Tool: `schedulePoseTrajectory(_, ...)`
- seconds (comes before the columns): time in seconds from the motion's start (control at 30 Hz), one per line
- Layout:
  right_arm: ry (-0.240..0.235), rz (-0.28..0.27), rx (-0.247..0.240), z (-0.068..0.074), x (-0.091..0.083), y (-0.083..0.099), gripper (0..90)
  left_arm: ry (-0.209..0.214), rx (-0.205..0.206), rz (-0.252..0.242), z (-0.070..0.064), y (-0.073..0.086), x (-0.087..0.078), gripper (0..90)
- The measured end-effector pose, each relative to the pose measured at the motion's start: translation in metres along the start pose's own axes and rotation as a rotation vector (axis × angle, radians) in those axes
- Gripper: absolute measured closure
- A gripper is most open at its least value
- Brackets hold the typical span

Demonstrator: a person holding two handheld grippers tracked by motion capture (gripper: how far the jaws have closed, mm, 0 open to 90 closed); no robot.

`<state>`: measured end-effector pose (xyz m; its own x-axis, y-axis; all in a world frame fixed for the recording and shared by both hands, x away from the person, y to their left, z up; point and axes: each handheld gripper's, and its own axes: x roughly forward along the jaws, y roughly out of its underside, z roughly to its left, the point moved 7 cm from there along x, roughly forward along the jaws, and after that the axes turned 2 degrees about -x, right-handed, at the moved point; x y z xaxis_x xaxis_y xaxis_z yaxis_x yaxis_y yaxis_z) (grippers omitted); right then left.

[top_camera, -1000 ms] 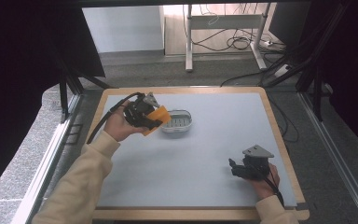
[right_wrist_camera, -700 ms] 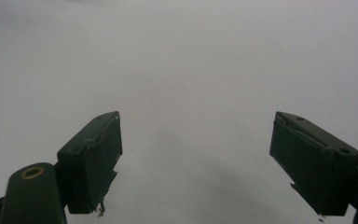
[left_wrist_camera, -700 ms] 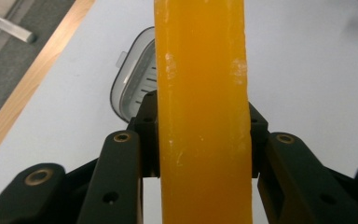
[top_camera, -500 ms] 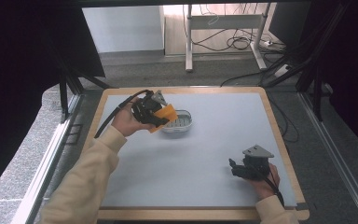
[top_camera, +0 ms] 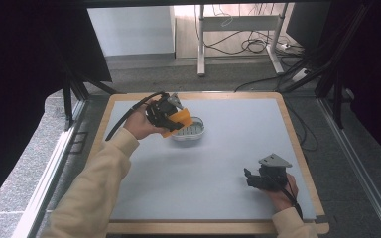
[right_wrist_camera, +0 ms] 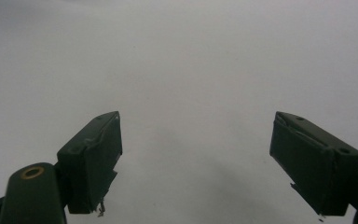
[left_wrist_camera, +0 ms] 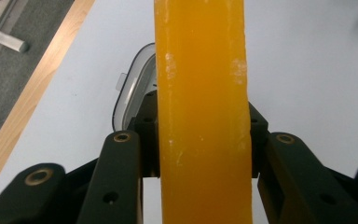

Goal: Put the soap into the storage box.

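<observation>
left gripper (left_wrist_camera: 201, 140) | clamps orange slab (left_wrist_camera: 203, 93) | clear dish (left_wrist_camera: 133, 88), perhaps, behind

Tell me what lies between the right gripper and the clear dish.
Nothing: in the high view, bare grey table separates the right gripper from the clear dish.

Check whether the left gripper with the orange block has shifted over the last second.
Yes. The left gripper carried the orange block slightly forward and right, over the clear dish.

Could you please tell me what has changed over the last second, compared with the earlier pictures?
The left gripper, shut on the orange bar throughout, has carried it a little to the right and lower, closer over the clear dish. The dish stayed put, and the right gripper kept resting open near the table's front right.
</observation>
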<state>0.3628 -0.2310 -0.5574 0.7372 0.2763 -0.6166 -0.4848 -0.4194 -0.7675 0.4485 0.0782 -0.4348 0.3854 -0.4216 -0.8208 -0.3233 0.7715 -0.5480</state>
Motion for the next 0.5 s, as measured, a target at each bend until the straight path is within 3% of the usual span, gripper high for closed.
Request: schedulePoseTrajectory(0.5,0.000,0.004,-0.002,-0.001,0.001,0.001,17.2,0.021,0.018,0.030,0.014,-0.004,0.021,61.6)
